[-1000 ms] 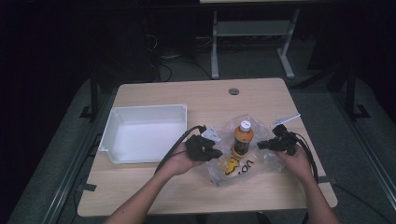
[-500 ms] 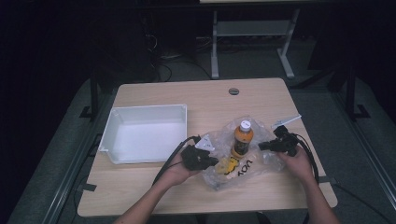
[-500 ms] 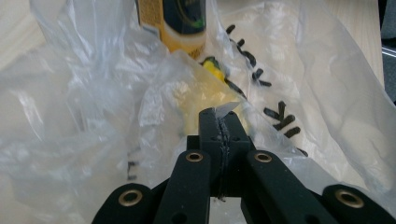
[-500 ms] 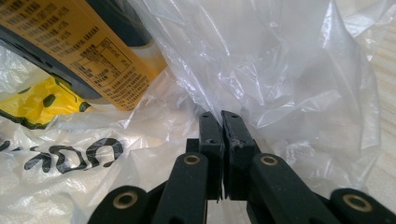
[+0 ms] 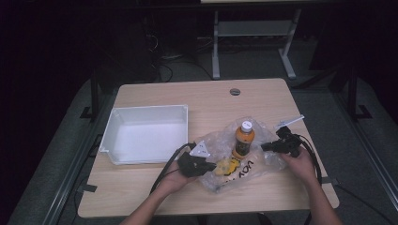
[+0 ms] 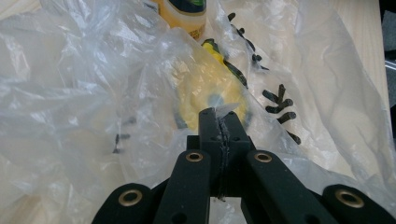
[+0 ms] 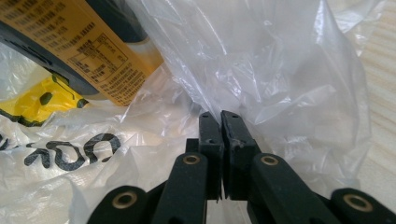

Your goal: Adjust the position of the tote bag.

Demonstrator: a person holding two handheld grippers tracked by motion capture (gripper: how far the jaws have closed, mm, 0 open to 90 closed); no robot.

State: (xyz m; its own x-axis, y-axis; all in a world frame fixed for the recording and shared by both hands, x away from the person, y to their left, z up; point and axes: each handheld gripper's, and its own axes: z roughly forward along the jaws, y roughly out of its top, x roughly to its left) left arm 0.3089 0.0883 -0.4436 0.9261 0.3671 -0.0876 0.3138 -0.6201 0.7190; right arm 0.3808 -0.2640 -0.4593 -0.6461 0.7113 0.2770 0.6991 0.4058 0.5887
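So both my grippers, left gripper (image 6: 219, 116) and right gripper (image 7: 220, 119), are pinched tight on the plastic bag (image 5: 253, 161); thin, slippery stuff, so grab bunched edges.

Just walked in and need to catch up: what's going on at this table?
A person holds a gripper in each hand. The left gripper and the right gripper are each shut on an edge of the clear plastic bag. An orange bottle stands upright in the bag, with something yellow beside it. A white bin sits to the left on the table.
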